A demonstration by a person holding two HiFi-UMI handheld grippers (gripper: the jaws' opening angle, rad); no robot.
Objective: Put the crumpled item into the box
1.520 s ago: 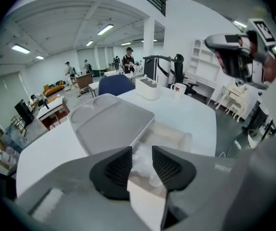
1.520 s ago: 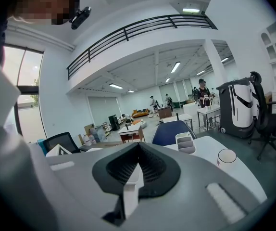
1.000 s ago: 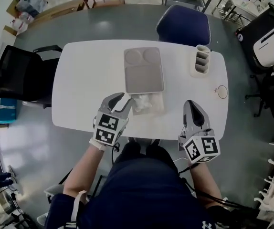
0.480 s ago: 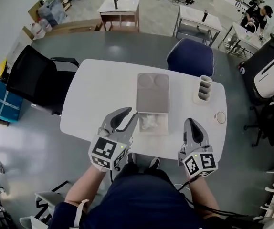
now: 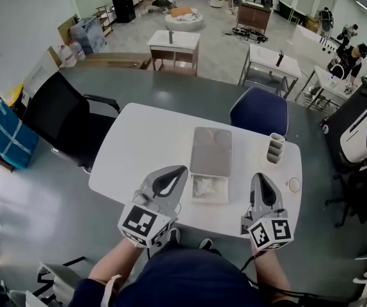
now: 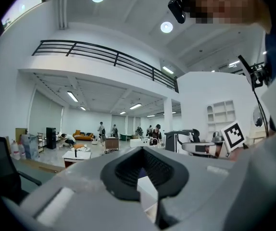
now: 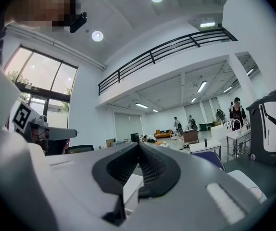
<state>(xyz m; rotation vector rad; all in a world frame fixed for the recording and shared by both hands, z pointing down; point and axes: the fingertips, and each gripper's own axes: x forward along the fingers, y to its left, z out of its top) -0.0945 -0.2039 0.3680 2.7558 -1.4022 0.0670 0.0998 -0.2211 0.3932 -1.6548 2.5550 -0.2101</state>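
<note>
The crumpled white item lies inside the shallow clear box on the white table. A grey tray-like lid adjoins the box on its far side. My left gripper is shut and empty, lifted above the table's near edge just left of the box. In the left gripper view, the left gripper has its jaws meeting with nothing between them. My right gripper hovers right of the box, apart from it. In the right gripper view, the right gripper has its jaws together and holds nothing.
A white slotted holder and a small round disc sit at the table's right end. A blue chair stands behind the table and a black chair to its left. Other tables and people are far off.
The left gripper's jaws went from wide open to shut, empty. Both grippers lifted and tilted up away from the table. The head view pulled back, showing more of the room.
</note>
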